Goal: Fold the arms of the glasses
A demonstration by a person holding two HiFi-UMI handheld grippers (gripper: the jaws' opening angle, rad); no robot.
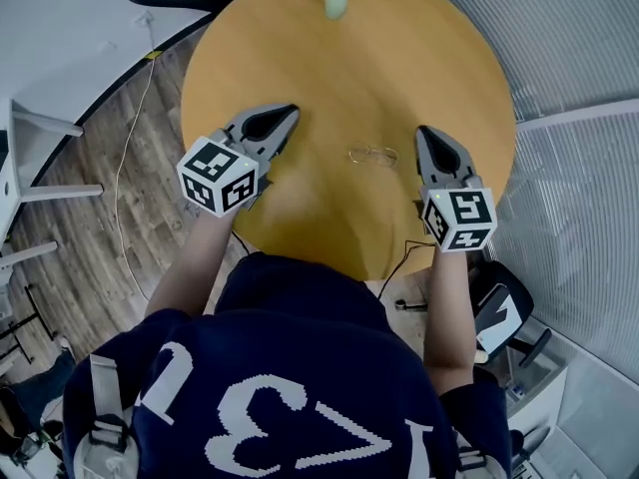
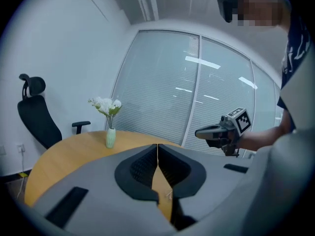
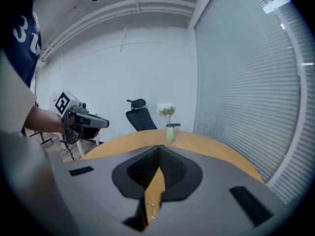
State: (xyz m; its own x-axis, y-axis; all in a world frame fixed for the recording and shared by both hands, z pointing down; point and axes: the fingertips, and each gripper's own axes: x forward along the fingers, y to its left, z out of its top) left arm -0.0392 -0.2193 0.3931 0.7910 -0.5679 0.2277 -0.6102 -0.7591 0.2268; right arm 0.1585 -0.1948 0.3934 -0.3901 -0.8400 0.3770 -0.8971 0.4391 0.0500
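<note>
Thin wire-rimmed glasses (image 1: 372, 154) lie on the round wooden table (image 1: 329, 78), near its front part. My left gripper (image 1: 291, 111) hovers to the left of them, jaws shut with nothing between them. My right gripper (image 1: 423, 131) hangs just to the right of the glasses, also shut and empty. In the left gripper view the closed jaws meet at the left gripper (image 2: 157, 146), and a sliver of the glasses (image 2: 169, 194) shows below them. In the right gripper view the right gripper (image 3: 159, 147) is closed above the glasses (image 3: 151, 207).
A white vase with flowers (image 1: 336, 0) stands at the table's far edge. A black office chair (image 2: 37, 119) sits beyond the table. Glass walls with blinds (image 3: 246, 82) run along the right. A white desk (image 1: 20, 168) and a cable on the wooden floor are at left.
</note>
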